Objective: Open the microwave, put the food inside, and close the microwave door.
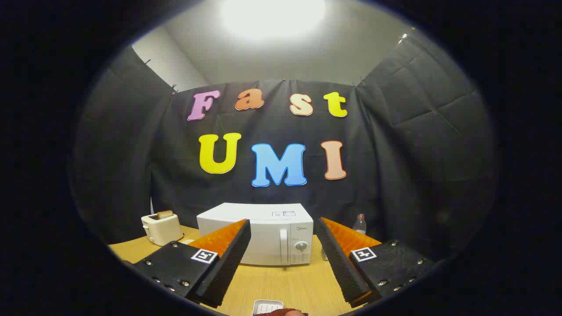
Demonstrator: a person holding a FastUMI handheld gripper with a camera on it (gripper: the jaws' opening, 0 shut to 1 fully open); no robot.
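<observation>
On the wooden table (285, 281), from the gripper view: we have one white microwave (257, 235) at 12 o'clock beyond the fingers, door shut, vertical handle (283, 245) on the door's right side, one dial (301, 246) on the control panel next to it.

Gripper (283, 263) spread wide, nothing between the fingers, nothing touched. Microwave sits well ahead, framed in the gap.

Food: one small white tray (268, 306) at 6 o'clock, close under the gripper and between the fingers' bases, with something reddish-brown (281, 312) on its near edge. We can't tell what the food is; too little of it shows.

Other things: one cream toaster (161, 228) at 10 o'clock, left of the microwave, one slice of toast (164, 214) sticking out. One clear bottle (359, 224) at 2 o'clock, right of the microwave, partly hidden behind the right finger.

Step, as we judge it: start, door not yet opened, food still out on the table. Nothing of the task done.

Next move calls for: advance toward 12 o'clock, line up on the handle, hook or pinch it, then pull so the door swings out. Hinge looks to be on the left, given where the handle sits. Keep clear of the tray below on the way.
</observation>
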